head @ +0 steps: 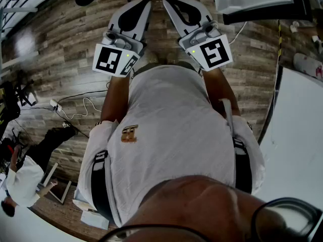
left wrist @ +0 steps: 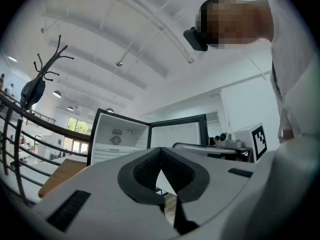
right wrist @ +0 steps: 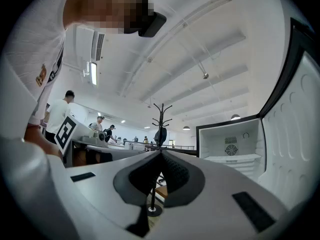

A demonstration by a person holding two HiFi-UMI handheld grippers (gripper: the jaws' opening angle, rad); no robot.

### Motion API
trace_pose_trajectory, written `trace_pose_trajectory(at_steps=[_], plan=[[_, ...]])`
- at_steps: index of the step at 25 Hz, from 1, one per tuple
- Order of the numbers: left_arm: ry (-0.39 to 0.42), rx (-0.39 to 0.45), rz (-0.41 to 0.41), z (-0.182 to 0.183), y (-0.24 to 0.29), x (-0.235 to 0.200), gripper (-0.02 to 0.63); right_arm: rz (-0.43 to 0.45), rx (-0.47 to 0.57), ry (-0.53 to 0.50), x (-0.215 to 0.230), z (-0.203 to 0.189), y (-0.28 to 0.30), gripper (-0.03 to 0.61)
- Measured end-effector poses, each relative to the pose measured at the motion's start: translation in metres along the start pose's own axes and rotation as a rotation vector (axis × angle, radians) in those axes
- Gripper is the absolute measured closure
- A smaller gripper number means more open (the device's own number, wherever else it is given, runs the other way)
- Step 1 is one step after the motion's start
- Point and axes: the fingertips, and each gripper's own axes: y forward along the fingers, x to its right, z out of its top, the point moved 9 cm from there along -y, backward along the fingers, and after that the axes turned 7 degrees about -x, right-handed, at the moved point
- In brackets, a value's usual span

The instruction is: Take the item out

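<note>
Both grippers are held up in front of the person's chest, side by side over the wooden floor. The left gripper (head: 146,3) (left wrist: 161,149) is shut, its dark pads meeting at the tip with nothing between them. The right gripper (head: 166,0) (right wrist: 161,152) is also shut and empty. An open white fridge (left wrist: 120,134) (right wrist: 232,149) stands ahead at some distance, its door (left wrist: 177,134) swung wide. Only its upper back wall, with a fan grille, and a white shelf show. I see no item in that part.
A black coat stand (right wrist: 161,118) (left wrist: 41,81) rises ahead next to a railing (left wrist: 15,149). Several people (right wrist: 62,115) stand at benches far left in the right gripper view. Another person (head: 20,180) and cables (head: 75,110) lie at the left. A white panel (head: 298,135) stands at the right.
</note>
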Motion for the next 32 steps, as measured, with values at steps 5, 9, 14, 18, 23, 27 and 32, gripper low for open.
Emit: trace_pose_trajectory(at_steps=[5, 9, 14, 18, 23, 27, 32], plan=[[0.002, 0.004, -0.003, 0.002, -0.009, -0.008, 0.595, -0.004, 0.005, -0.008, -0.009, 0.002, 0.007, 0.546], [0.005, 0.009, -0.008, 0.002, -0.015, -0.01, 0.595, -0.012, 0.006, -0.01, -0.015, 0.003, 0.008, 0.546], [0.002, 0.012, -0.019, 0.002, -0.02, -0.02, 0.595, -0.003, -0.046, -0.014, -0.02, -0.003, 0.013, 0.546], [0.002, 0.011, -0.026, 0.0, -0.031, -0.033, 0.595, -0.014, -0.044, -0.02, -0.031, -0.006, 0.024, 0.545], [0.004, 0.014, -0.037, 0.0, -0.049, -0.055, 0.595, -0.034, -0.041, -0.031, -0.046, -0.007, 0.043, 0.545], [0.005, 0.023, -0.051, 0.002, -0.062, -0.075, 0.595, -0.052, -0.069, -0.058, -0.057, -0.007, 0.057, 0.545], [-0.004, 0.028, -0.066, -0.002, -0.049, -0.113, 0.595, -0.084, -0.037, -0.08, -0.044, -0.011, 0.092, 0.545]])
